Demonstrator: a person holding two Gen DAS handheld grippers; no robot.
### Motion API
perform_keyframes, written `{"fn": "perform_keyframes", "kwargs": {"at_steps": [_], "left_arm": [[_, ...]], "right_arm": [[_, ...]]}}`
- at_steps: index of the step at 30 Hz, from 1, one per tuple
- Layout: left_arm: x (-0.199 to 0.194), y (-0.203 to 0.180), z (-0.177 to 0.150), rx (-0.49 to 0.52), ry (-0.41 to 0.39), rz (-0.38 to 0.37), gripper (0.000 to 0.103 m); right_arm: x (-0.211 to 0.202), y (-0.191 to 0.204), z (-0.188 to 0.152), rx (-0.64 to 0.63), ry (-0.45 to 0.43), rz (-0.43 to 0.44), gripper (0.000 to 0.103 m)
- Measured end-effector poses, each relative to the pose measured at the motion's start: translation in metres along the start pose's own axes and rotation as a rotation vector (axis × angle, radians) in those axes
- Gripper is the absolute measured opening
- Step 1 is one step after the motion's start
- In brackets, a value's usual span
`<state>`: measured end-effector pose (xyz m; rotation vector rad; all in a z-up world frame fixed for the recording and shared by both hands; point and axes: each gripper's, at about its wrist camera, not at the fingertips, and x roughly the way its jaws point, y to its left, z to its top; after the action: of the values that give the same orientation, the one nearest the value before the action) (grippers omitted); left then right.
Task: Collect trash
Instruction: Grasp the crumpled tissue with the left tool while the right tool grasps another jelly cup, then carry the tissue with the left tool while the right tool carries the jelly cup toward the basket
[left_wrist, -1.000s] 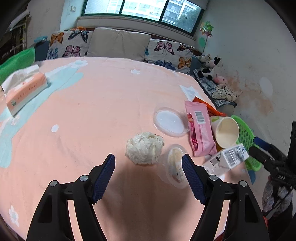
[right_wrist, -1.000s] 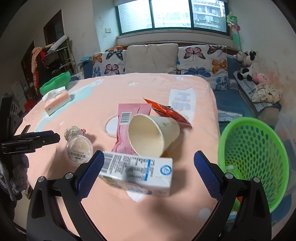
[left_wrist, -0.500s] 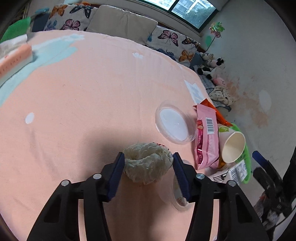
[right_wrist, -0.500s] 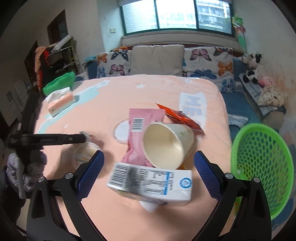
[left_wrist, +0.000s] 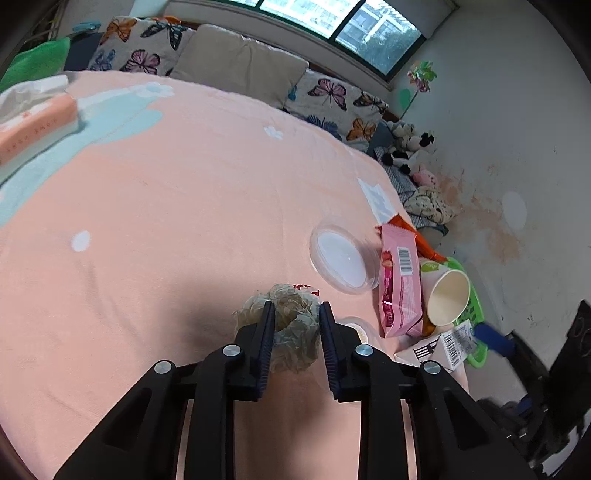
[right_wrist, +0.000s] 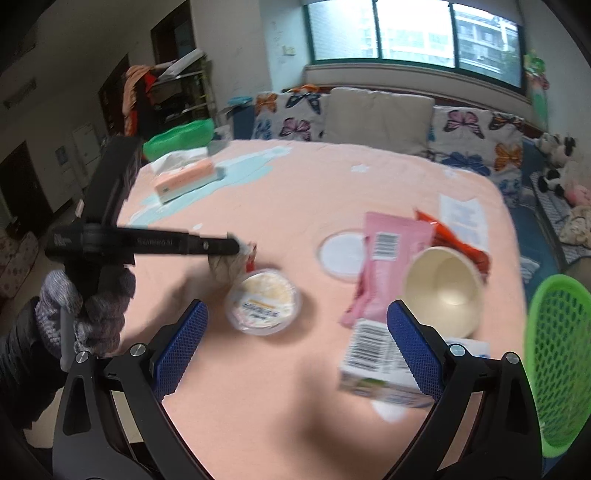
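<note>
Peach tablecloth is seen mostly bare left of and beyond the crumpled paper wad; trash is crowded at its right edge, where the green basket sits just off the cloth. Left gripper is clamped narrow on the wad, with the small lidded cup just right of it and the clear lid beyond. Right gripper is held wide apart, gripping nothing, the milk carton against its right finger, the paper cup just beyond.
</note>
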<state>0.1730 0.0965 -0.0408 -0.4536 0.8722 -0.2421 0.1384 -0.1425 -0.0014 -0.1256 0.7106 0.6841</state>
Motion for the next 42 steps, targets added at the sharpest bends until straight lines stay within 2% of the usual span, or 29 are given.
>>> {"fn": "perform_keyframes", "kwargs": {"at_steps": [10, 18, 29, 31, 36, 42], "left_arm": [[-0.043, 0.013, 0.004, -0.006, -0.08, 0.015, 0.024], [-0.051, 0.014, 0.003, -0.004, -0.099, 0.008, 0.024], [-0.053, 0.021, 0.0, -0.021, -0.101, 0.0, 0.024], [-0.055, 0.024, -0.001, -0.026, -0.106, 0.002, 0.024], [-0.059, 0.029, -0.003, -0.038, -0.113, 0.006, 0.024], [-0.06, 0.027, -0.003, -0.036, -0.115, 0.008, 0.024]], "right_arm": [[0.055, 0.03, 0.001, -0.057, 0.096, 0.03, 0.097], [0.09, 0.039, 0.002, -0.101, 0.147, -0.063, 0.097], [0.109, 0.041, 0.007, -0.157, 0.209, -0.078, 0.094], [0.114, 0.043, 0.007, -0.175, 0.235, -0.074, 0.092], [0.125, 0.042, 0.005, -0.178, 0.309, -0.047, 0.072], [0.106, 0.044, 0.005, -0.163, 0.256, -0.032, 0.07]]}}
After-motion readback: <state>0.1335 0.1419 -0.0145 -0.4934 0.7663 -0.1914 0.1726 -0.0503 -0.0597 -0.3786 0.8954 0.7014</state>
